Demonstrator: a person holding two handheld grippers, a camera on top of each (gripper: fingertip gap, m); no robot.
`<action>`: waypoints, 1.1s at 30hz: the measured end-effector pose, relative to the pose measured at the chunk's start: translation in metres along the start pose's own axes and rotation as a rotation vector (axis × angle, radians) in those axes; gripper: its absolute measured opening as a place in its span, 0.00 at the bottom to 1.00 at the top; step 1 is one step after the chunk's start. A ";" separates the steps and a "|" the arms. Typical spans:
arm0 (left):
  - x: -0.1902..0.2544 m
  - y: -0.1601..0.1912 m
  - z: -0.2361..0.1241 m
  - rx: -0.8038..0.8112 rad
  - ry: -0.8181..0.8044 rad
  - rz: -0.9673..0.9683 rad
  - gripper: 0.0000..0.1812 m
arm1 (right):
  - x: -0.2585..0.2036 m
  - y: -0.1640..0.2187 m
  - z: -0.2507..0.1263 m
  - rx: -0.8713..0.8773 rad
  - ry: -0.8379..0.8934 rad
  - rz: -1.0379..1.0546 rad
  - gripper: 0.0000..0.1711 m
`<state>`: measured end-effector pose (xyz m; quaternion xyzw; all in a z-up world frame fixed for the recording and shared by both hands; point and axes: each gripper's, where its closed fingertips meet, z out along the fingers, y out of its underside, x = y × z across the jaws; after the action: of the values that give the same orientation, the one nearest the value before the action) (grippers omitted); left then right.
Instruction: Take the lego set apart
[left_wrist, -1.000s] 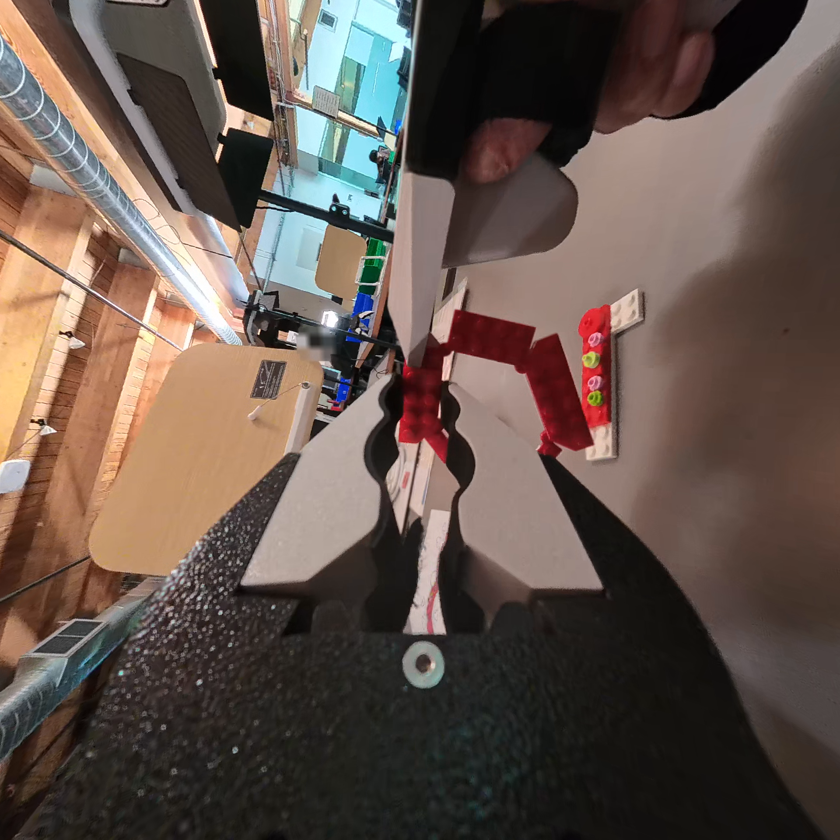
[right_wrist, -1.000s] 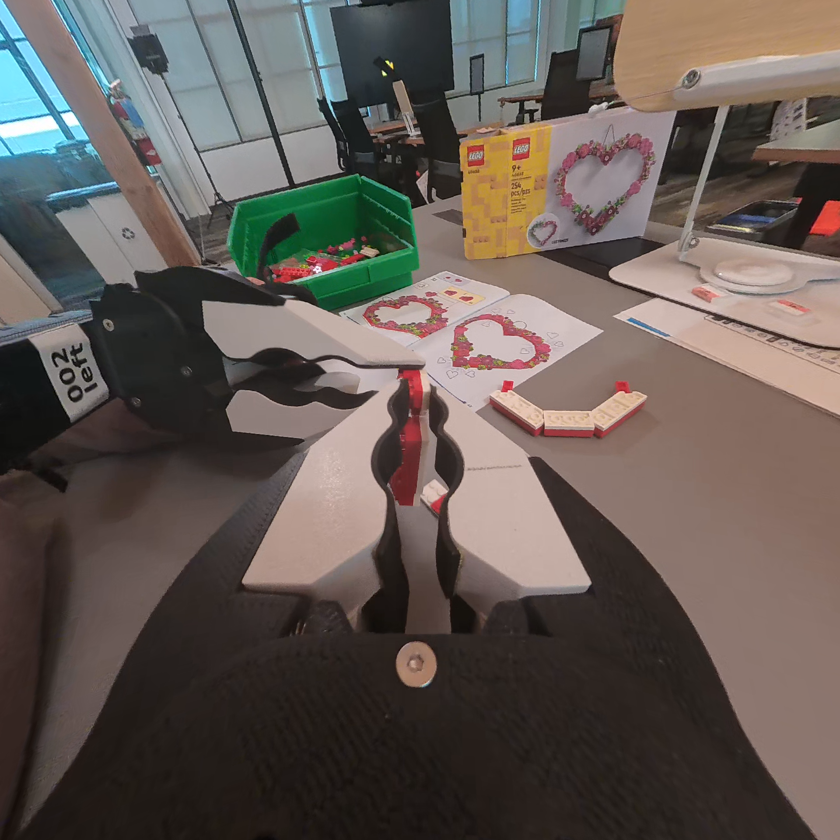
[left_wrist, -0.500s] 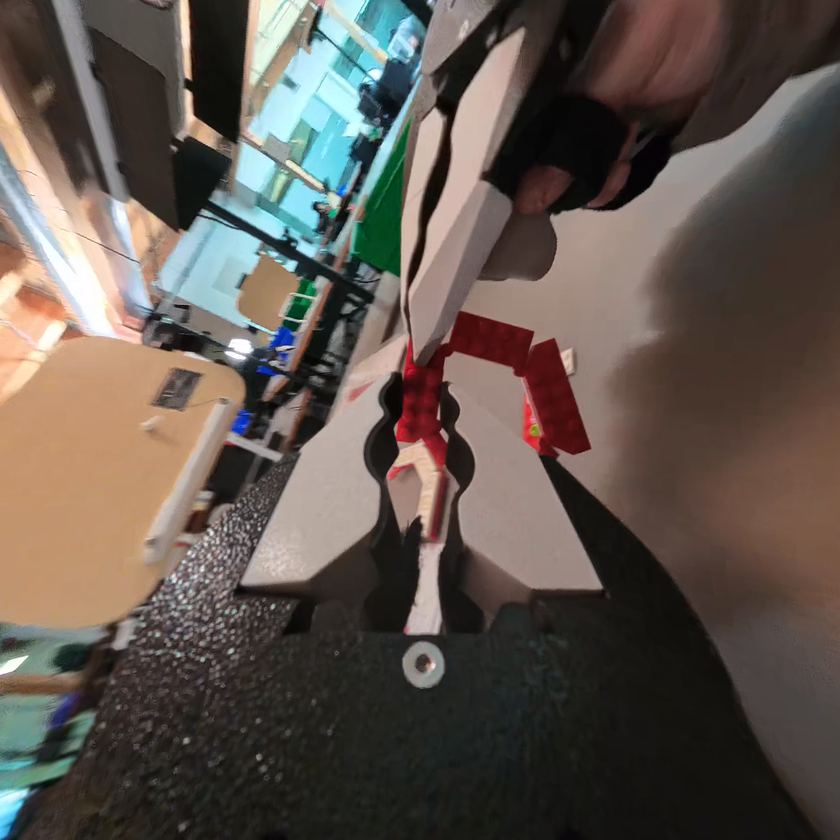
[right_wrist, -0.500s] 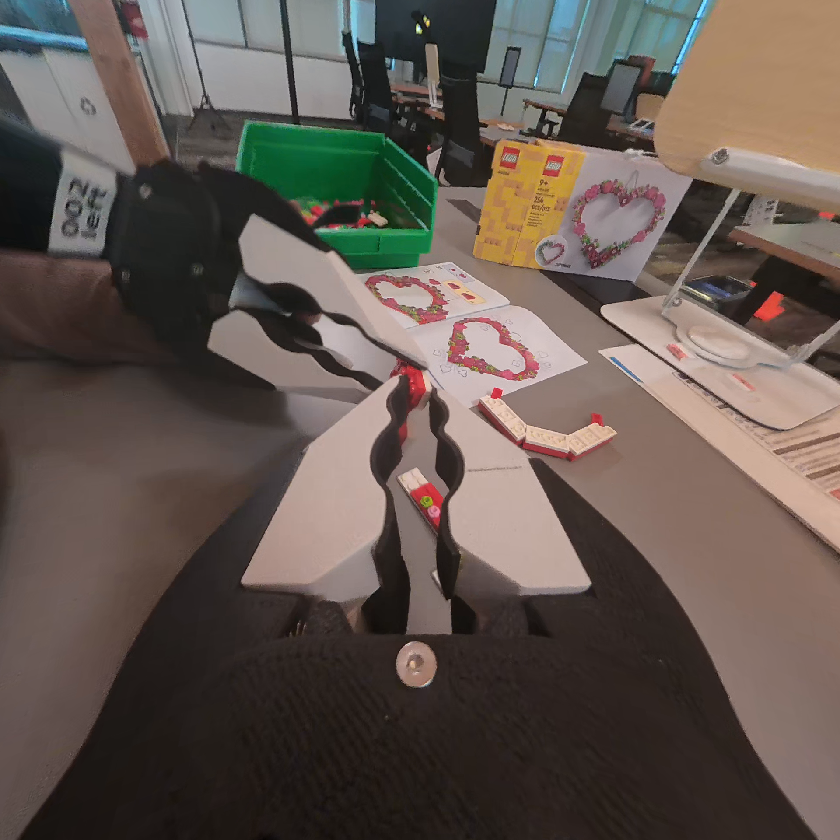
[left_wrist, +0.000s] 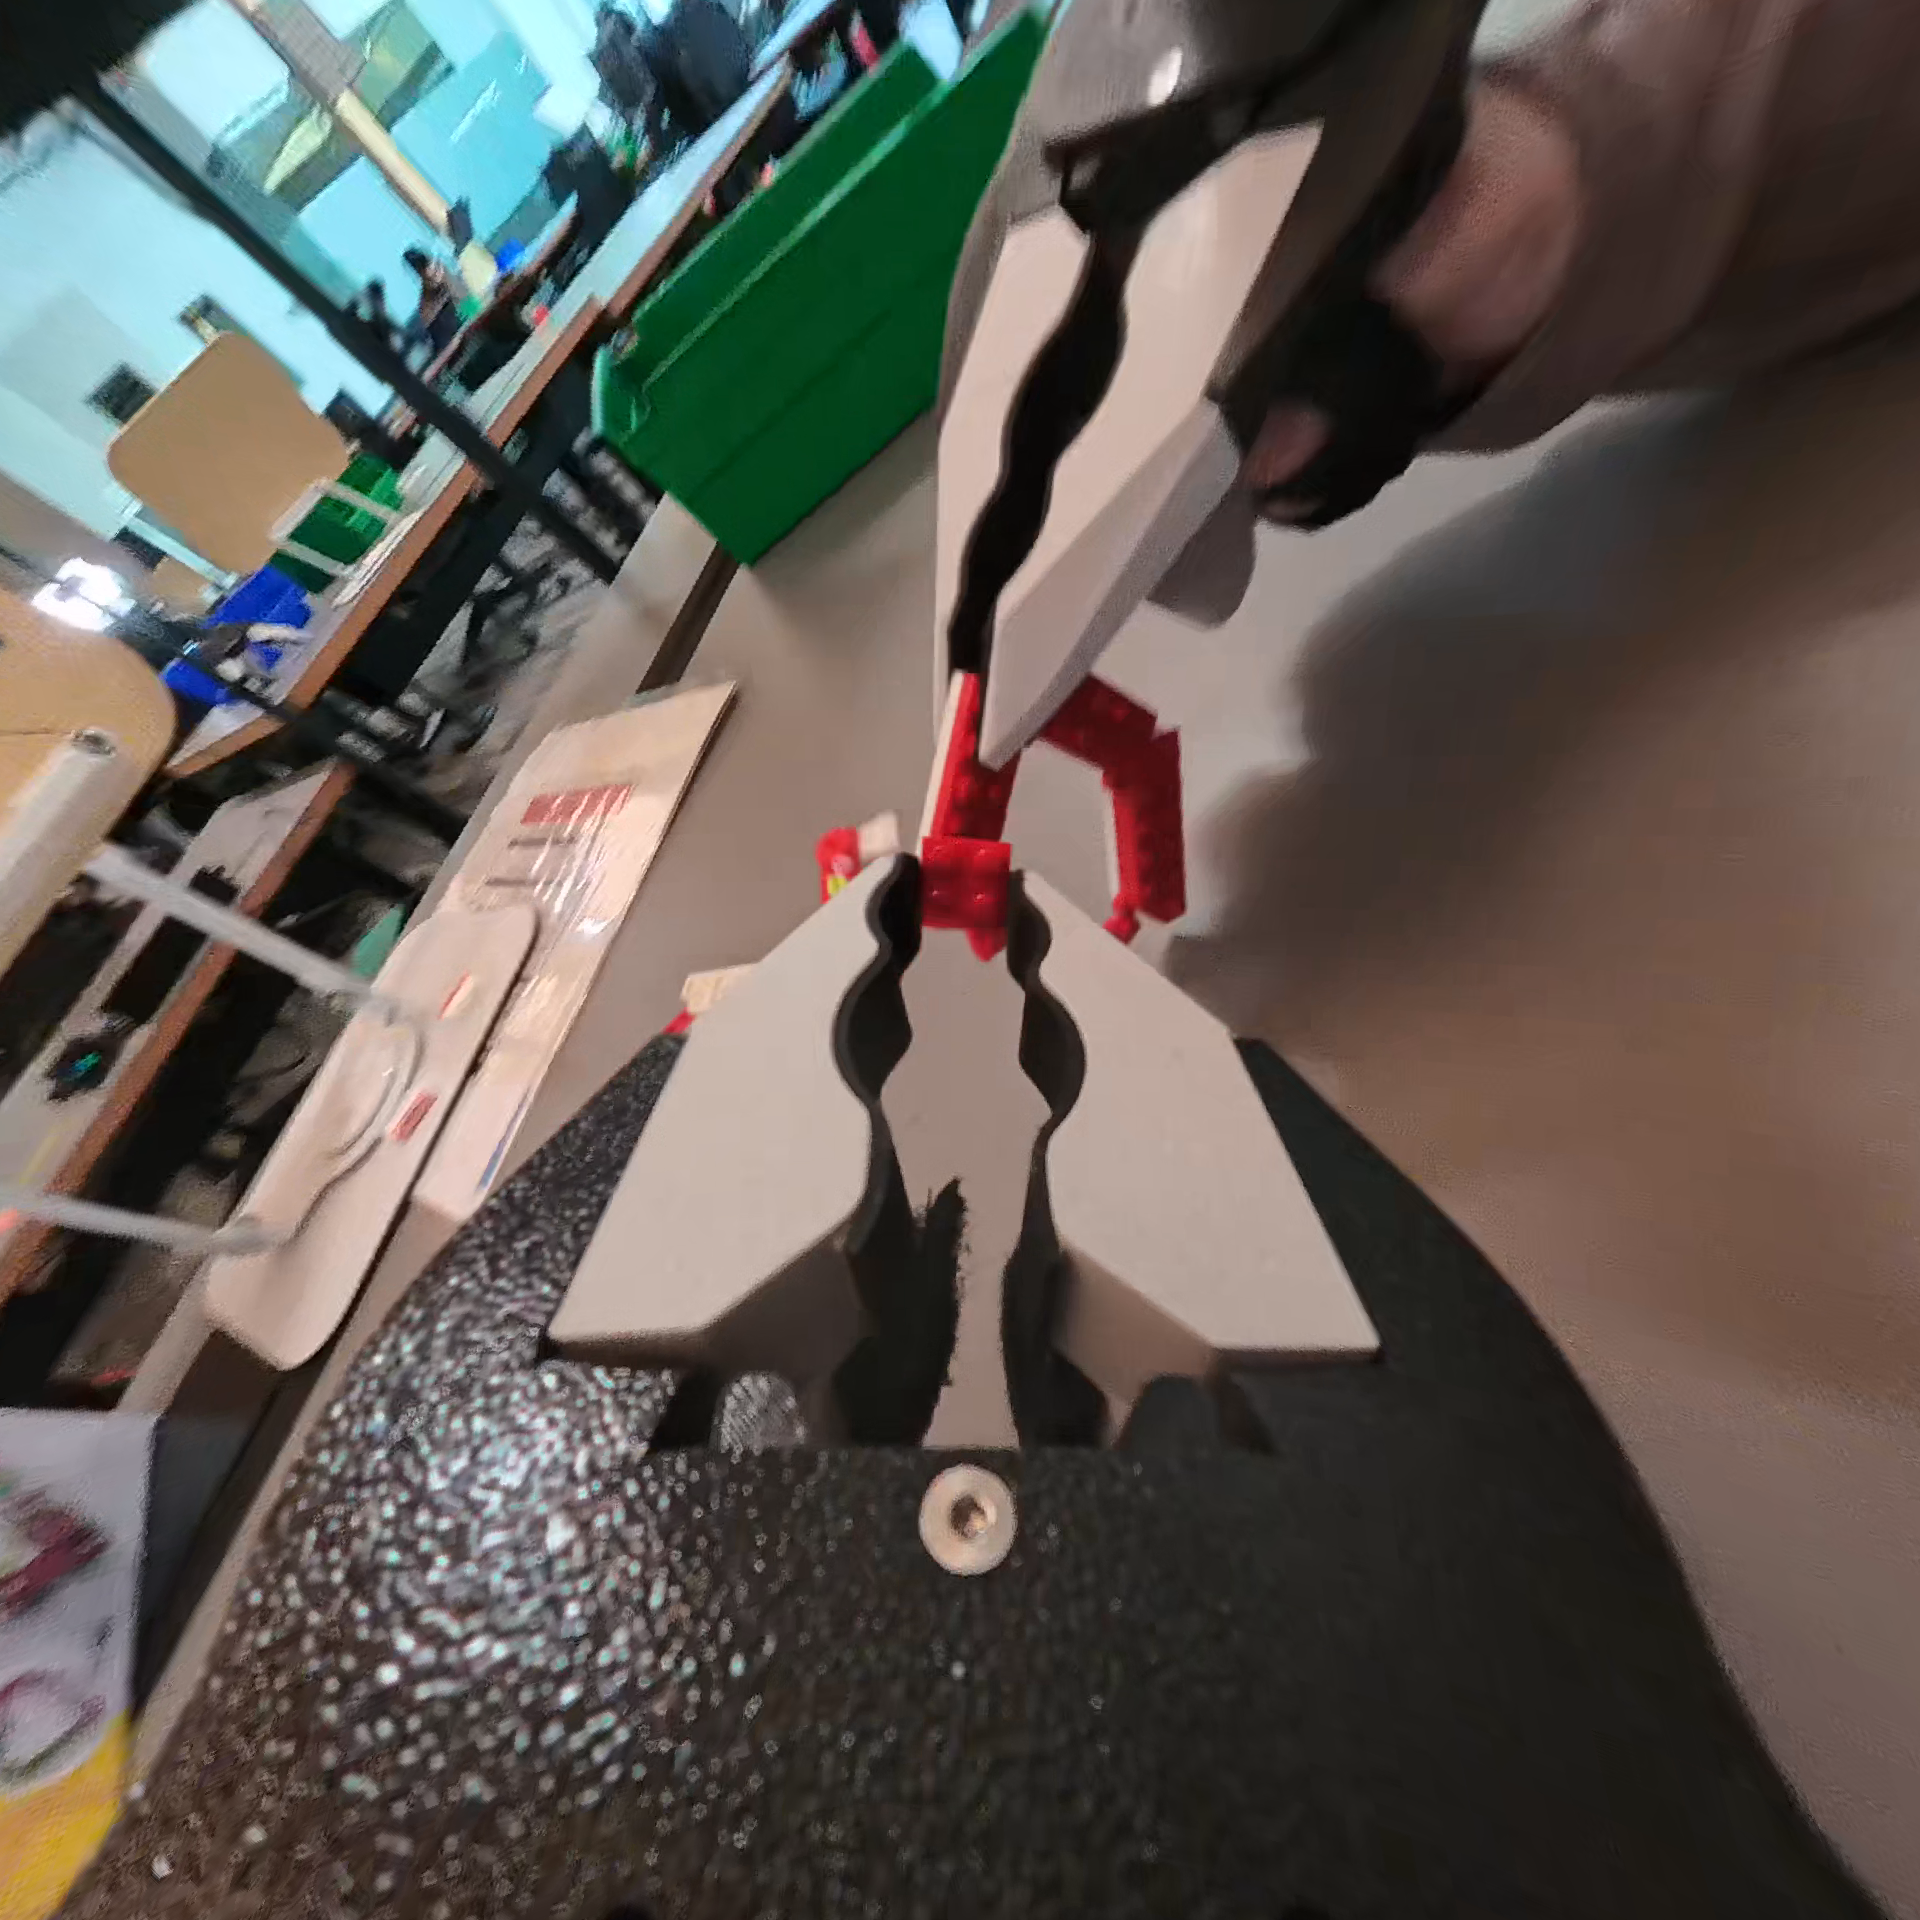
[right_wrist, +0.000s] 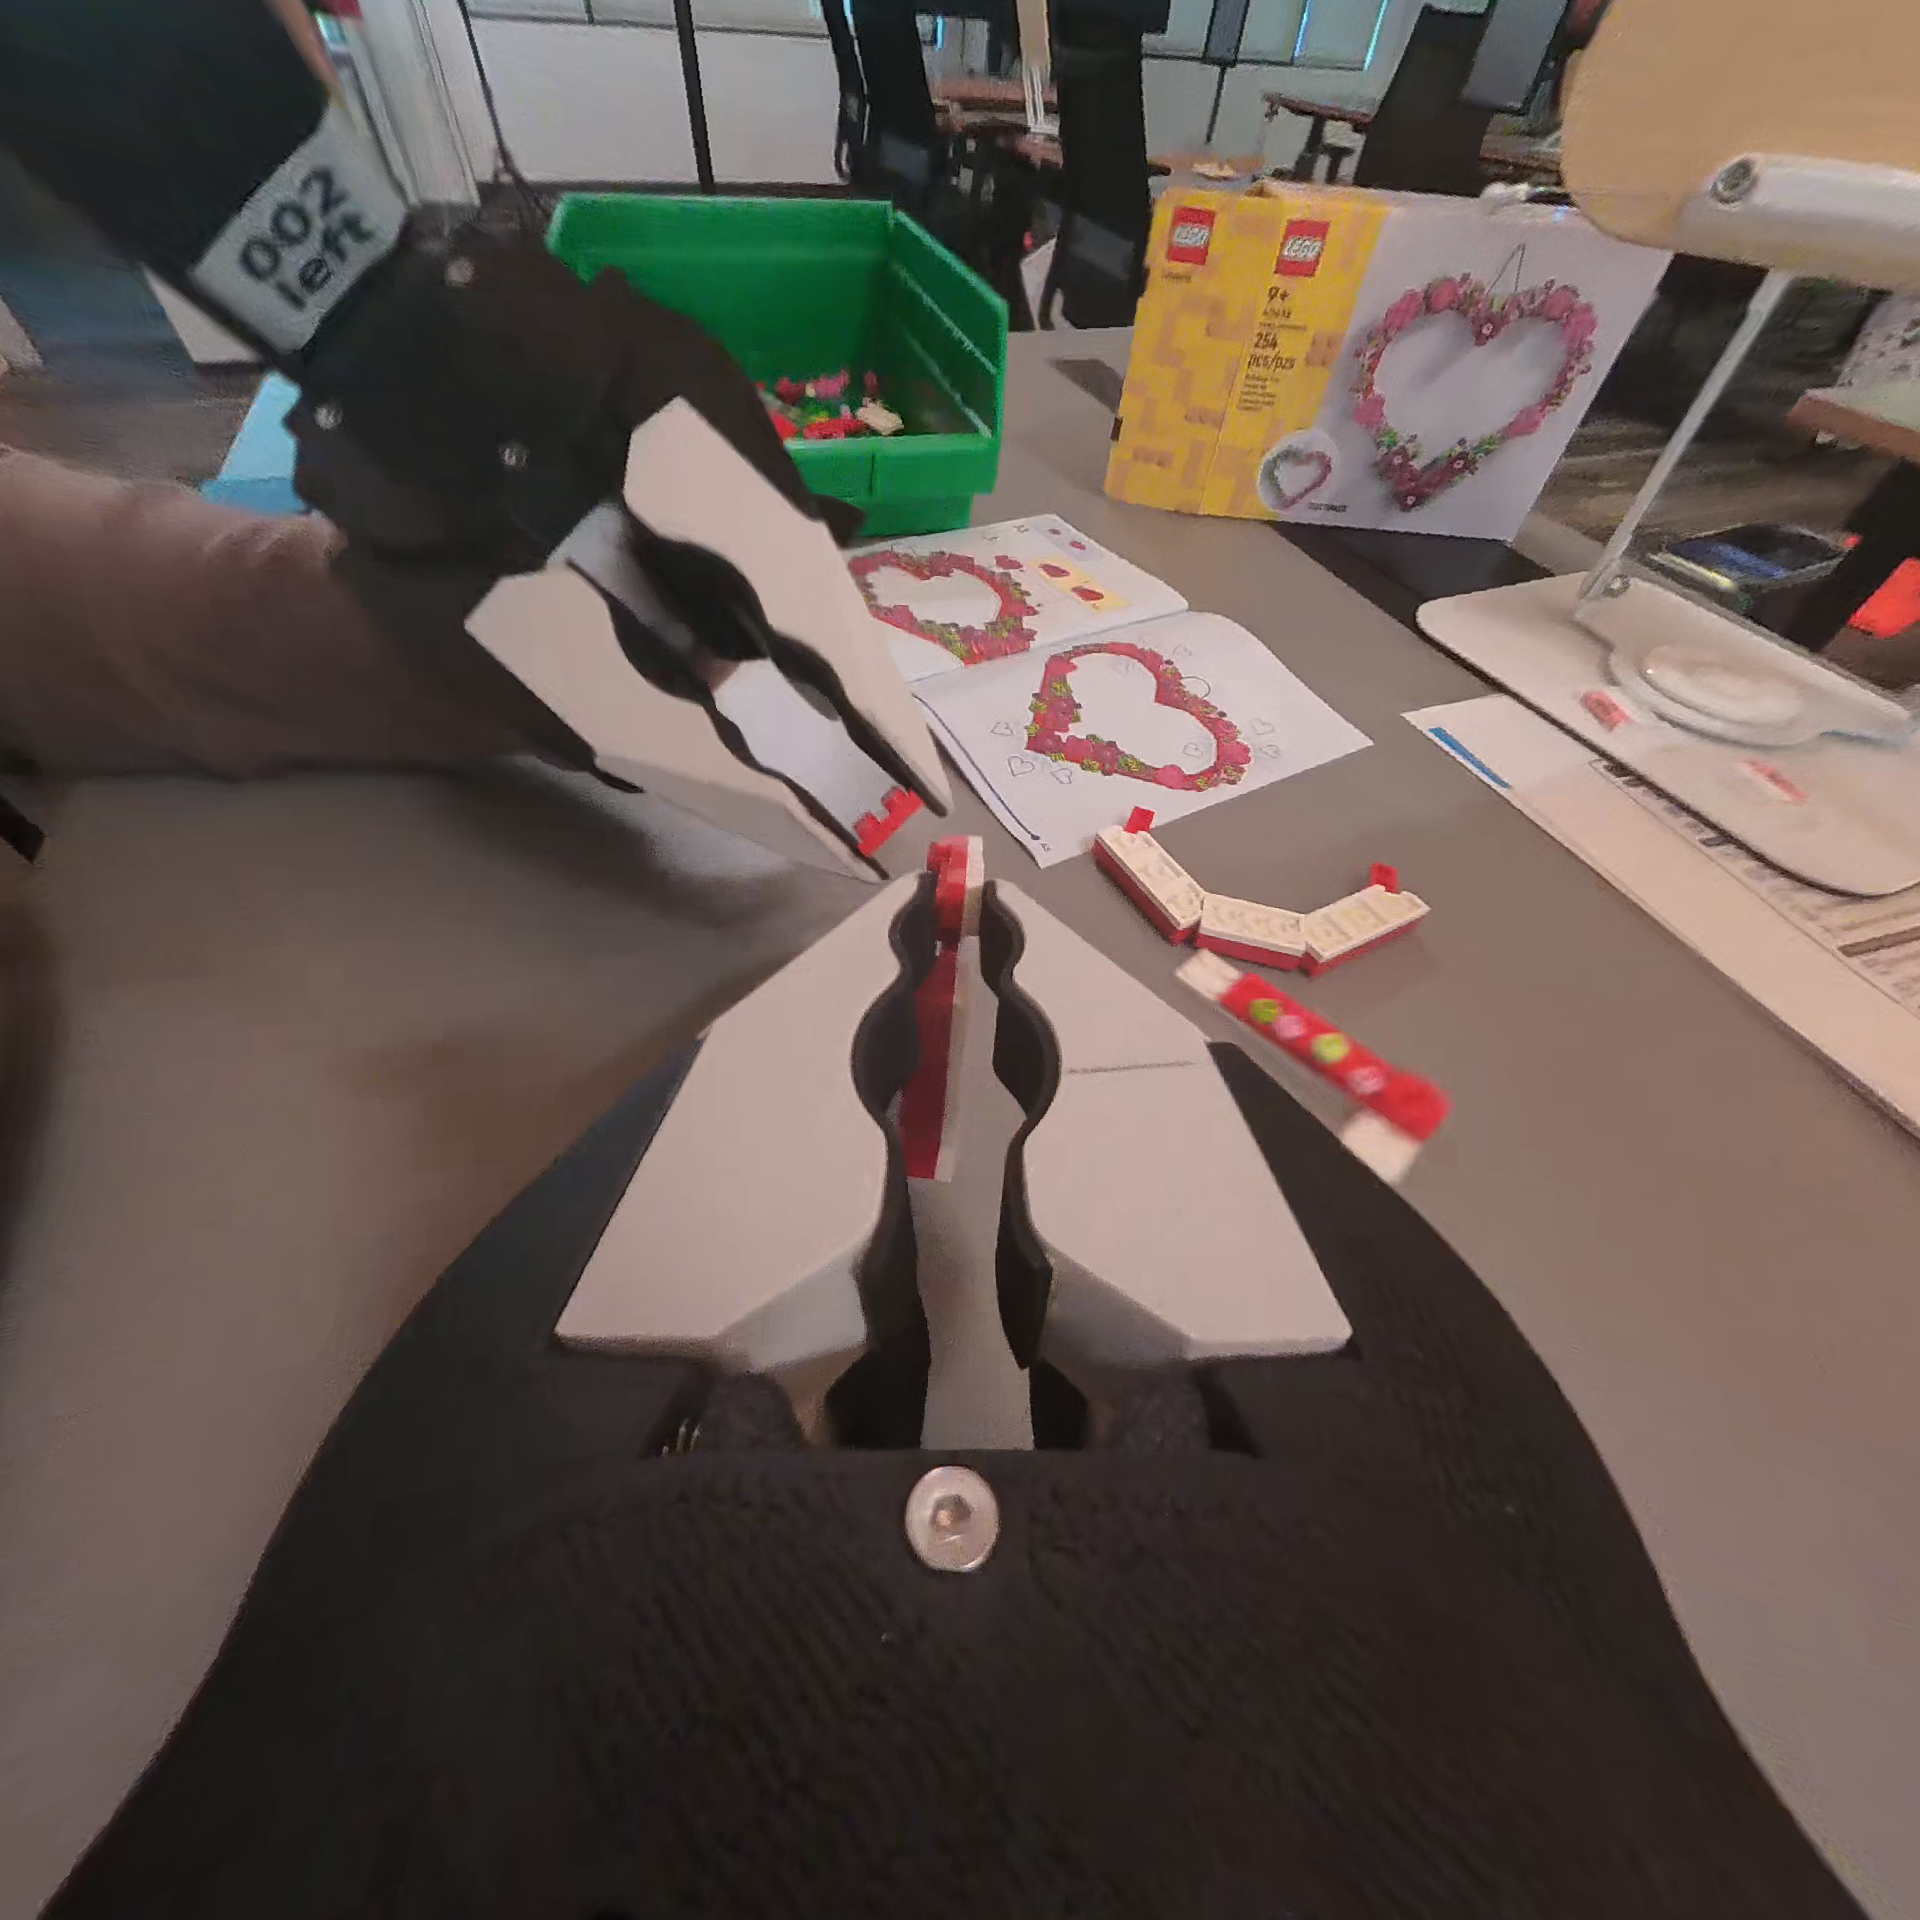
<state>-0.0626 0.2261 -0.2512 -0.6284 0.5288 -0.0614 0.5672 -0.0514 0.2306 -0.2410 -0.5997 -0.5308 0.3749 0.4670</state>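
Observation:
My left gripper is shut on a small red lego piece. It also shows in the right wrist view, with the red piece at its tips. My right gripper is shut on a red and white lego section held on edge above the grey table. In the left wrist view the right gripper comes down from above, and the section's red arc curves off to the right. A narrow gap shows between the small piece and the section.
A white and red three-part arc and a red strip with green and pink studs lie on the table to the right. Behind are instruction sheets, a green bin of loose bricks, the set's box and a white lamp base. My two grippers' fingertips are within a few centimetres of each other.
Both grippers have tilted and swung. The small red piece in my left gripper has come off the red and white section in my right gripper. The table pieces lie as before.

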 end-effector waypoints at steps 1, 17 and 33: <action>-0.001 0.005 0.002 -0.036 -0.016 0.010 0.08 | 0.002 0.001 0.000 -0.001 0.008 0.008 0.03; -0.009 0.020 0.005 -0.141 -0.086 0.010 0.08 | 0.005 0.004 0.003 0.023 -0.022 0.144 0.04; -0.137 0.018 -0.116 -0.053 -0.617 -0.110 0.08 | 0.027 -0.036 -0.029 0.300 0.075 0.182 0.03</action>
<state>-0.2109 0.2552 -0.1535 -0.6597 0.2986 0.1155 0.6800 -0.0297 0.2521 -0.1973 -0.5824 -0.3947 0.4680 0.5349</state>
